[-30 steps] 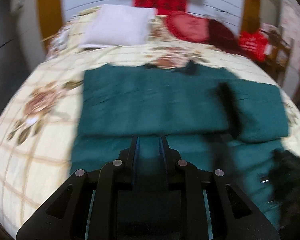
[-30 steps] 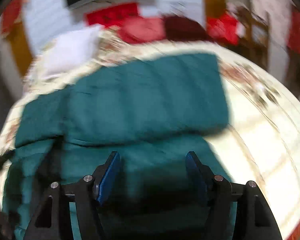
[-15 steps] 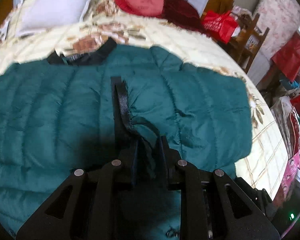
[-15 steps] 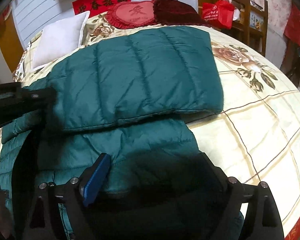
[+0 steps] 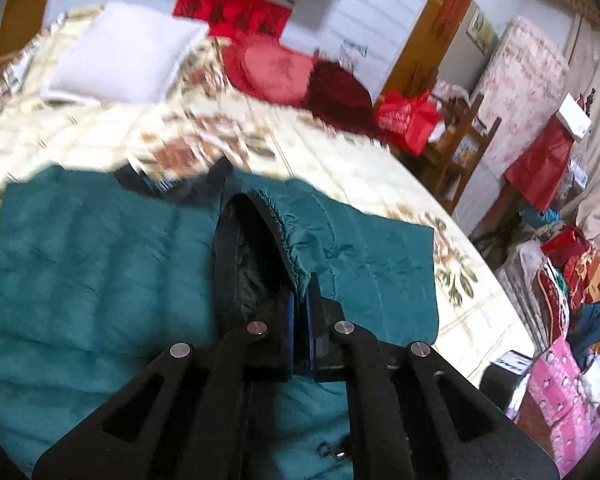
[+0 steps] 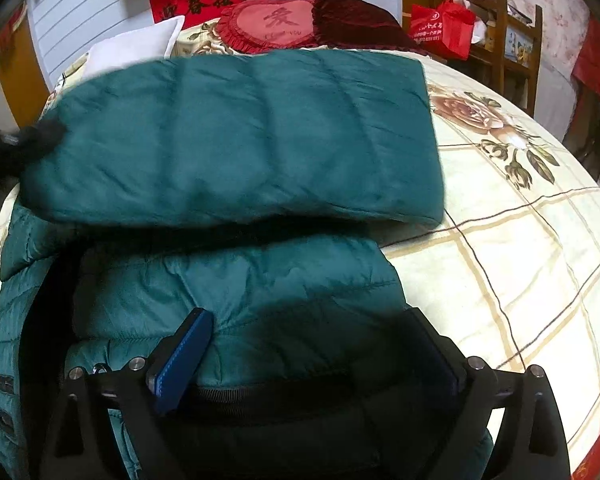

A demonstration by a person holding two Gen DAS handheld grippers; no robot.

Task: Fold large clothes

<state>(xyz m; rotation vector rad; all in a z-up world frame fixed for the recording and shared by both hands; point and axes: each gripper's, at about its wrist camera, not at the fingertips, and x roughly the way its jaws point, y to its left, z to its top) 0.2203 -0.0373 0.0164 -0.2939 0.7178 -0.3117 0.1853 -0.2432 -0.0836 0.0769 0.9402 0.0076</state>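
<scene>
1. Risk of slip: the left claw (image 5: 298, 312) is pinched narrow on a thin edge of the teal down jacket (image 5: 100, 264), at the black-lined cuff (image 5: 256, 248). The shell looks slick, so a quick pull may strip the fabric out of the jaws.
2. Risk of a spoiled fold: the folded sleeve (image 6: 236, 136) lies loosely across the jacket body. Dragging the held edge over it could shift or open it.
3. Risk of a missed grasp: the right claw (image 6: 312, 348) stands wide and holds nothing. Its jaws straddle the padded lower part of the jacket, near the black hem band (image 6: 268, 396). Closing here may catch several layers, or only puffed filling.
4. Position: the jacket lies spread on the floral bed (image 6: 520, 216), directly beneath and ahead of both claws, collar towards the white pillow (image 5: 120, 56).
</scene>
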